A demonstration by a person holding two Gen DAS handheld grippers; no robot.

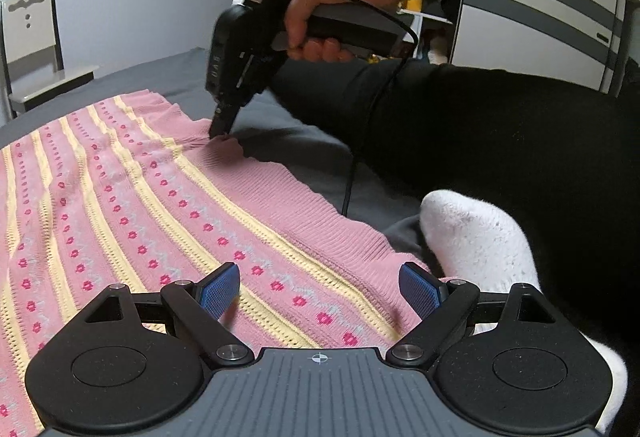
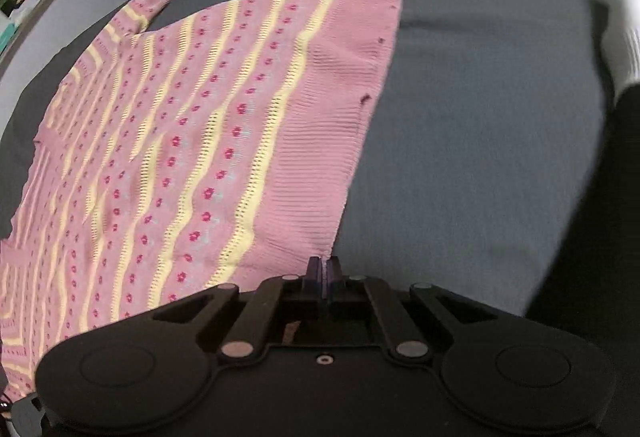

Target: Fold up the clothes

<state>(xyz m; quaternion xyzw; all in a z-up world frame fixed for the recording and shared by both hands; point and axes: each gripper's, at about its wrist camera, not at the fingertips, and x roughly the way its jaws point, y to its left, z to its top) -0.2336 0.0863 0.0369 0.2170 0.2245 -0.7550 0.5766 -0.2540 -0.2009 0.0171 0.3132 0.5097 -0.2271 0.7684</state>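
Left gripper [image 1: 318, 295] spread apart over one pink sweater [image 1: 132, 205], right gripper [image 2: 324, 269] clamped on its hem corner

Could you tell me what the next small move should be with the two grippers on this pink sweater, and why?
Probably close the left gripper on the ribbed hem. Its jaws stand open over the pink sweater, holding nothing, while the right gripper is already shut on the hem's far corner. With both corners pinched, the hem could be lifted off the grey sheet evenly for a fold.
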